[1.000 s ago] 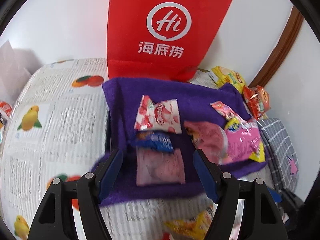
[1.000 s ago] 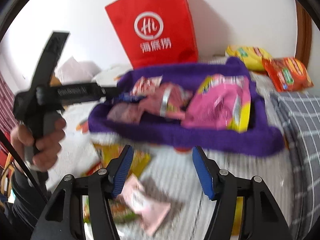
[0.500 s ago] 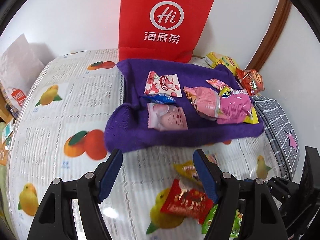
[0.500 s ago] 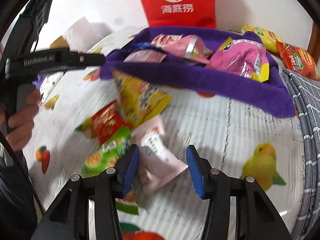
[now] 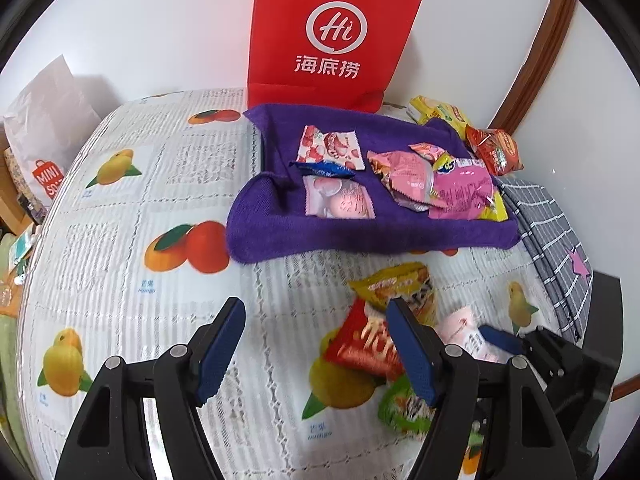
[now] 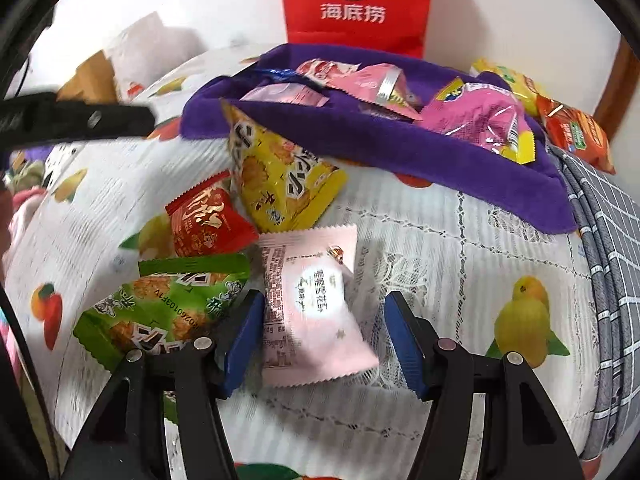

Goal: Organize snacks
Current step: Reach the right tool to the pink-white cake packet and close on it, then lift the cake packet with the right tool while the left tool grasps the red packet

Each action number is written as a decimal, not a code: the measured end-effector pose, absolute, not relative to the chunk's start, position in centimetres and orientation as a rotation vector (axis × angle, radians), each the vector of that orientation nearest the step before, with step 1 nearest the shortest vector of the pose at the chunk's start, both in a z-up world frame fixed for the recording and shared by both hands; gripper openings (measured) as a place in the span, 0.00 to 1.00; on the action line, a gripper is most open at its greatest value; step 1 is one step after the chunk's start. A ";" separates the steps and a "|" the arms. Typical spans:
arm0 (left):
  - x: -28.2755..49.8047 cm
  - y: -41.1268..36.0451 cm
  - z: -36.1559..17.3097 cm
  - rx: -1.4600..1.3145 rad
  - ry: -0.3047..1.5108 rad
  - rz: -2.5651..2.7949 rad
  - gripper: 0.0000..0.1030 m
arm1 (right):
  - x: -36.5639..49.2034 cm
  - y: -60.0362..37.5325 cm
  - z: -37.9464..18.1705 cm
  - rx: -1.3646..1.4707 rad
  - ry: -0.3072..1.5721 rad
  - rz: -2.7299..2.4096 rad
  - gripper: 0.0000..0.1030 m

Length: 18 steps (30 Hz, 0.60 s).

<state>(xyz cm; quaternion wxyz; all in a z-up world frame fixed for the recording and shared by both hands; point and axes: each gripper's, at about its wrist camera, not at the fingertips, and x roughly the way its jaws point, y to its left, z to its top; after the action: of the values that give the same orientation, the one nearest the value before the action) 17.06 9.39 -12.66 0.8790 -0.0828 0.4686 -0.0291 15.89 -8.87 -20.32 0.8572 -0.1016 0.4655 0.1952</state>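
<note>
Right wrist alone: green packet (image 6: 168, 308) whole (left: half-hidden).

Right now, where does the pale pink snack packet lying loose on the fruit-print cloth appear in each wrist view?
Left wrist view: the pale pink packet is low on the right, partly hidden behind that gripper's right finger, beside the red packet.
Right wrist view: it lies low in the centre, between the open jaws of the right gripper.
Shared landmark: the purple towel, beyond the packet in both.

Pale pink snack packet (image 6: 316, 312) lies flat beside the red, green, yellow packets.
</note>
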 end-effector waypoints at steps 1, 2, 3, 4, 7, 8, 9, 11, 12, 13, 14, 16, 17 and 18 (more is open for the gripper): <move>16.8 9.4 -12.8 -0.173 0.979 -0.059 0.69 | 15.8 -9.0 -20.3 -0.215 0.966 0.399 0.42; 16.5 9.5 -13.1 -0.175 0.984 -0.061 0.69 | 15.8 -9.1 -20.3 -0.211 0.964 0.394 0.42; 16.4 9.5 -13.2 -0.175 0.988 -0.062 0.69 | 15.8 -9.6 -20.3 -0.195 0.960 0.385 0.41; 16.2 9.5 -13.4 -0.174 0.994 -0.061 0.69 | 15.8 -9.9 -20.3 -0.186 0.957 0.372 0.40; 15.8 9.6 -14.0 -0.186 1.007 -0.065 0.69 | 15.6 -11.7 -20.2 -0.163 0.945 0.318 0.39; 15.7 9.6 -14.1 -0.190 1.011 -0.068 0.69 | 15.6 -12.1 -20.2 -0.151 0.944 0.306 0.39; 15.6 9.5 -14.3 -0.194 1.015 -0.071 0.69 | 15.4 -13.1 -20.2 -0.136 0.941 0.284 0.39; 15.4 9.3 -14.6 -0.197 1.021 -0.080 0.69 | 15.3 -14.8 -20.3 -0.111 0.926 0.228 0.40; 15.4 9.0 -14.7 -0.195 1.022 -0.085 0.69 | 15.1 -15.4 -20.4 -0.099 0.917 0.202 0.40; 15.5 8.6 -14.9 -0.188 1.024 -0.092 0.69 | 15.0 -16.0 -20.5 -0.088 0.908 0.184 0.40; 15.5 8.3 -15.0 -0.181 1.027 -0.096 0.69 | 14.9 -16.5 -20.5 -0.081 0.898 0.174 0.40; 15.9 7.5 -15.3 -0.166 1.038 -0.105 0.69 | 14.5 -17.2 -20.6 -0.065 0.886 0.161 0.40; 16.0 7.0 -15.4 -0.162 1.045 -0.109 0.69 | 14.5 -17.3 -20.6 -0.059 0.883 0.152 0.40; 16.1 6.6 -15.6 -0.160 1.050 -0.112 0.69 | 14.4 -17.6 -20.6 -0.056 0.879 0.141 0.40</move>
<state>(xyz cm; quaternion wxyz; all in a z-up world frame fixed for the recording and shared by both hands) 16.07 6.64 -15.60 0.8608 -0.0763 0.5004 -0.0534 14.37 -17.56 -20.63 0.9022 -0.0272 0.4250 0.0680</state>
